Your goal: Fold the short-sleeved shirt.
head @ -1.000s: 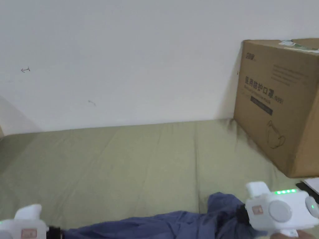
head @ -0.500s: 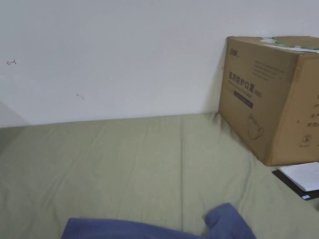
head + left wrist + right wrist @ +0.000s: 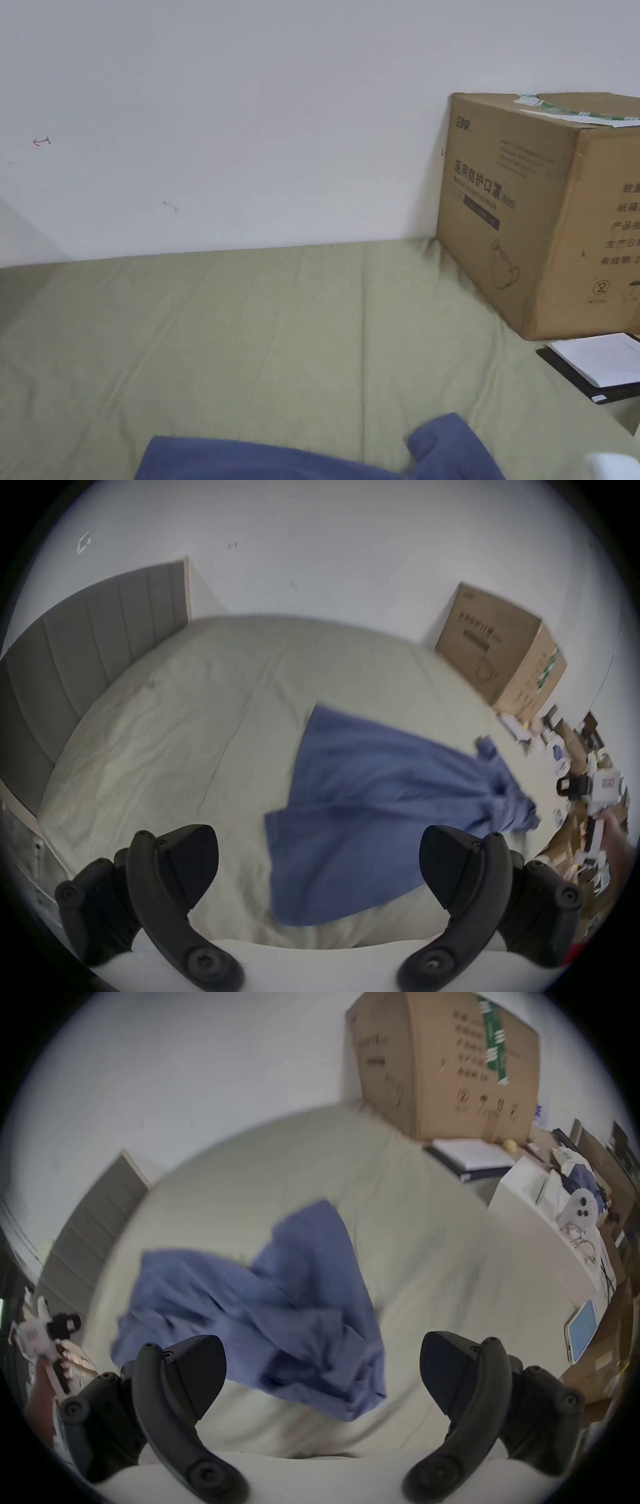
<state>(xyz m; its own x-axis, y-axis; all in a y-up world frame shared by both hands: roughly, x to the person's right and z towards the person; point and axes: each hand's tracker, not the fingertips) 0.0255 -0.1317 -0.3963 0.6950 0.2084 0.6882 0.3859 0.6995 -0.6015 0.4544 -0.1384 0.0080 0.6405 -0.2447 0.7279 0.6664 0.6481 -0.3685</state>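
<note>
blue shirt lies loose and rumpled on the bed, on the pale green sheet, not folded. in the head view only its far edge shows at the bottom of the pic, w/ one rounded corner poking up at bottom right. in the left gripper view the cloth spreads wide near the camera and bunches to a narrow end twd the bed's right side. in the right gripper view it's a crumpled heap just ahead of the fingers, blurred.

left gripper: fingers spread wide apart, nothing btwn them, held above the near edge of the bed, shirt just ahead and not touched. right gripper: fingers also wide apart, holding nothing, shirt lying under and beyond the gap; can't tell if a finger brushes the cloth. right gripper also shows far off in the left gripper view, white body held by a hand, off the bed's right edge, beside the bunched end of the shirt. left one shows small at the left of the right gripper view.

cardboard box stands on the bed's far right corner against the wall. a notebook lies just in front of the box. grey headboard at the left end of the bed
</note>
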